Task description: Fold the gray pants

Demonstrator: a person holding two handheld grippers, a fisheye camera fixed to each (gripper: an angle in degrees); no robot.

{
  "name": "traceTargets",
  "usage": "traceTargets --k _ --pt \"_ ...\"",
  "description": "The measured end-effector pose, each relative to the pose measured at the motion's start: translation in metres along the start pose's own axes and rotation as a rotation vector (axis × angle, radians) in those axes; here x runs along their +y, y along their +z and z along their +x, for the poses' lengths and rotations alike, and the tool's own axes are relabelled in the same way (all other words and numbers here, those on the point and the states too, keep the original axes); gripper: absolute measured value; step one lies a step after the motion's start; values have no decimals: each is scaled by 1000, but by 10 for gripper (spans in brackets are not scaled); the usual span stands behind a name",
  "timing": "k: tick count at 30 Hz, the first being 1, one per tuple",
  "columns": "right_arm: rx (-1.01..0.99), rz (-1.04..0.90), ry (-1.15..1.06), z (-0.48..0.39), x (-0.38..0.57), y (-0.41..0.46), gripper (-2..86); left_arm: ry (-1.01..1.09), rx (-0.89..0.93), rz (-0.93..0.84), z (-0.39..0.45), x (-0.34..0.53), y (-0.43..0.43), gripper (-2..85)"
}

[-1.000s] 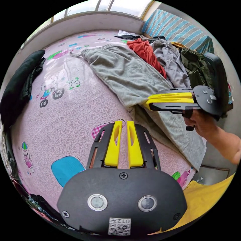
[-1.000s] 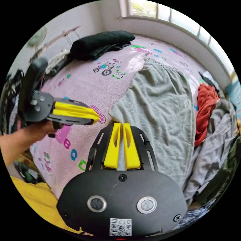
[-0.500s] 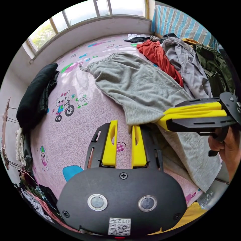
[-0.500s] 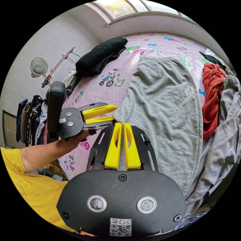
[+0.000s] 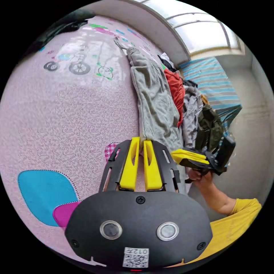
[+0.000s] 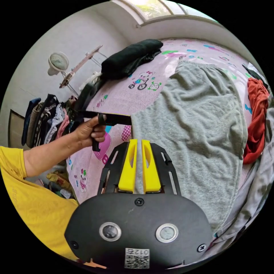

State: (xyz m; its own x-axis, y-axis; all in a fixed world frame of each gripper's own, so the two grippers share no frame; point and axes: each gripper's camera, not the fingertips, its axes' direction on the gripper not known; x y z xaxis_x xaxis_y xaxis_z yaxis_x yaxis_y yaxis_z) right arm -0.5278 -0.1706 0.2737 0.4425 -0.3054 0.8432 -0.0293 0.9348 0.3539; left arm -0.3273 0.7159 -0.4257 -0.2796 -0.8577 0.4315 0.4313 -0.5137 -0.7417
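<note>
The gray pants [image 6: 197,120] lay flat on the pink bed [image 5: 71,114], the right hand-held gripper [image 6: 139,142] pinched tight on their near edge and the left hand-held gripper [image 5: 139,140] squeezed together at their corner, beside a pile of clothes [image 5: 194,114].

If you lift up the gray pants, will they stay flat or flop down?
Probably flop: the gray pants lie in soft wrinkles on the bed. The fuzzy cloth looks unlikely to slip from the right gripper, whose jaws pinch its edge.
</note>
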Motion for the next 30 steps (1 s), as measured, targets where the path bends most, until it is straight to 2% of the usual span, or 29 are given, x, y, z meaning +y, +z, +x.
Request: traceTargets --k 3,6,7,10,11,15,17,19,20,25,28,30 --pt "-2 -46 71 12 -9 5 17 -122 152 10 -31 2 -7 3" --pt "93 -197 84 12 -15 31 12 -199 171 93 -44 9 -29 5" --pt "104 -158 65 6 -15 28 11 -211 163 113 -45 11 -34 6" --pt "167 -149 30 -10 -23 25 9 -168 -25 229 -26 17 -63 7" --pt "185 -150 15 -14 -25 25 8 -95 -91 237 -8 13 -66 6" --pt "304 -169 -71 -41 -39 24 9 191 -157 109 58 -17 -38 5" --pt "308 -150 -62 -45 -42 19 9 268 -207 44 77 -27 -21 4" --pt "277 -110 -38 -44 -45 10 9 259 -332 -27 81 -33 -4 3" --pt "266 -101 -32 -44 -45 7 9 205 -452 -64 75 -34 3 2" --pt "203 -77 -54 -45 -58 -15 8 115 -346 -10 57 -31 -17 2" --pt "203 -91 -106 -51 -68 -26 7 197 -336 202 77 -51 -43 3" --pt "199 -96 -126 -54 -74 -33 7 158 -118 294 75 -89 -48 4"
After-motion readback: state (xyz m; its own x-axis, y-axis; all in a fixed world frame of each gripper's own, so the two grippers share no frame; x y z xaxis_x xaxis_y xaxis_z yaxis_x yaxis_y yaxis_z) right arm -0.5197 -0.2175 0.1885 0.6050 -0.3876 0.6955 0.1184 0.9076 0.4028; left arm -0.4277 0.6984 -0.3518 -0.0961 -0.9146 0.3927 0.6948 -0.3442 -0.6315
